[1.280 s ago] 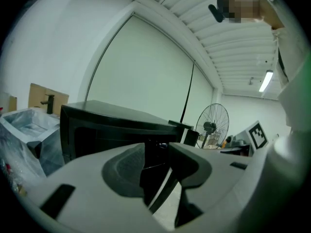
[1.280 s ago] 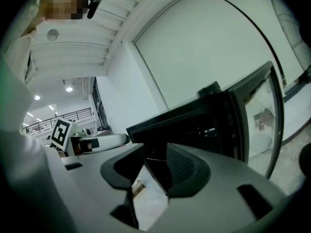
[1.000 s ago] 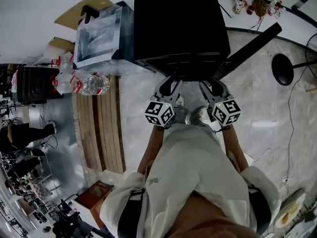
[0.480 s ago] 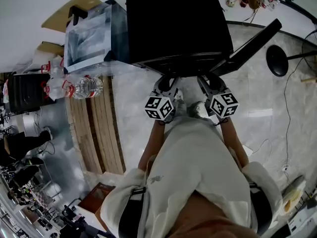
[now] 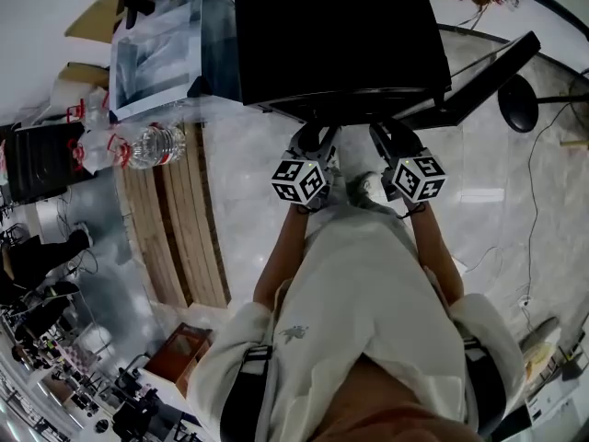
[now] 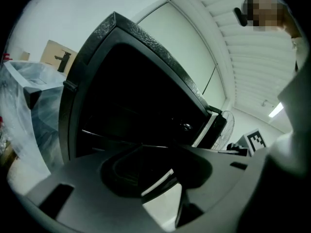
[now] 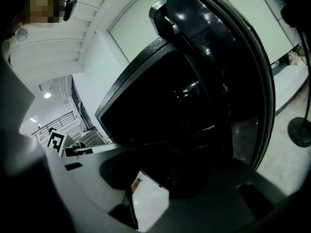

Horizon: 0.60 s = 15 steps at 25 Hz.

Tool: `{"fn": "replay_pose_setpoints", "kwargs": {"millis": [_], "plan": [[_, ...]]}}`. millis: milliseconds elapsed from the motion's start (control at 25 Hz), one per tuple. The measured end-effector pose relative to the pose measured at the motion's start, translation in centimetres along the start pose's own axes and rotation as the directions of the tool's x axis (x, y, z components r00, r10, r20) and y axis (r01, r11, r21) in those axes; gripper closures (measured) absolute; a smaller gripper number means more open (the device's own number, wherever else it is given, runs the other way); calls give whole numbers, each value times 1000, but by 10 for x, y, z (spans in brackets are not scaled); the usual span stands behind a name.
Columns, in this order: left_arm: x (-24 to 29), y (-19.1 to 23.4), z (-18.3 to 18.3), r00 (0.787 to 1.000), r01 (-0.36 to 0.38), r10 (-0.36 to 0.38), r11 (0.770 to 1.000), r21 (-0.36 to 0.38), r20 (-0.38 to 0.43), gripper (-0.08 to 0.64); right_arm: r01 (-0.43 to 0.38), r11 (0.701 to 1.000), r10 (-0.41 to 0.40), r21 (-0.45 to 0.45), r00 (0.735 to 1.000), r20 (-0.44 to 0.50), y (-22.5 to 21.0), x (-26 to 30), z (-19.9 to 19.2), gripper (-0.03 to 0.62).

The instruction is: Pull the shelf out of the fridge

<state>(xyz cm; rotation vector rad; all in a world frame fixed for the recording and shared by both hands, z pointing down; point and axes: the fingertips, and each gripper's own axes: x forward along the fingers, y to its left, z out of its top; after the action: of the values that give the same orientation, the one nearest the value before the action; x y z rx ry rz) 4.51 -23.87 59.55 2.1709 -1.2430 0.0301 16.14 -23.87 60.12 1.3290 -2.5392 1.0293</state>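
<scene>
The black fridge [image 5: 331, 35] stands with its door [image 5: 479, 76] swung open to the right. Both grippers reach into its front opening side by side. My left gripper [image 5: 311, 144] and right gripper [image 5: 398, 142] have their tips partly hidden under the fridge's top edge. In the left gripper view, a thin bright shelf edge [image 6: 121, 139] crosses the dark interior just beyond the left gripper [image 6: 146, 168]. The right gripper view shows the shelf edge [image 7: 206, 128] beyond the right gripper [image 7: 165, 174]. The right jaws have just been closing. The dark hides whether anything is between either pair.
A clear plastic box [image 5: 156, 49] sits left of the fridge, with water bottles [image 5: 152, 145] and a wooden pallet [image 5: 179, 228] below it. A round fan base [image 5: 526, 104] stands on the floor beyond the open door. The person's legs fill the lower middle.
Both grippers have moved in closer to the fridge's front opening, and their tips now sit further under its top edge.
</scene>
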Motion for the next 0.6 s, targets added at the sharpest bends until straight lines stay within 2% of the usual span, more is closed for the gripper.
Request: {"fn": "replay_pose_setpoints", "kwargs": {"millis": [280, 440, 600], "plan": [[12, 8, -6, 1000, 9, -9, 999, -49, 12, 373, 2, 998, -3, 60, 1000, 20, -5, 15, -5, 439], [20, 15, -8, 1000, 9, -6, 995, -101, 26, 334, -3, 993, -1, 121, 999, 33, -10, 27, -7, 398], [25, 23, -3, 998, 15, -4, 985, -170, 66, 305, -17, 976, -1, 219, 996, 85, -16, 34, -4, 355]]}}
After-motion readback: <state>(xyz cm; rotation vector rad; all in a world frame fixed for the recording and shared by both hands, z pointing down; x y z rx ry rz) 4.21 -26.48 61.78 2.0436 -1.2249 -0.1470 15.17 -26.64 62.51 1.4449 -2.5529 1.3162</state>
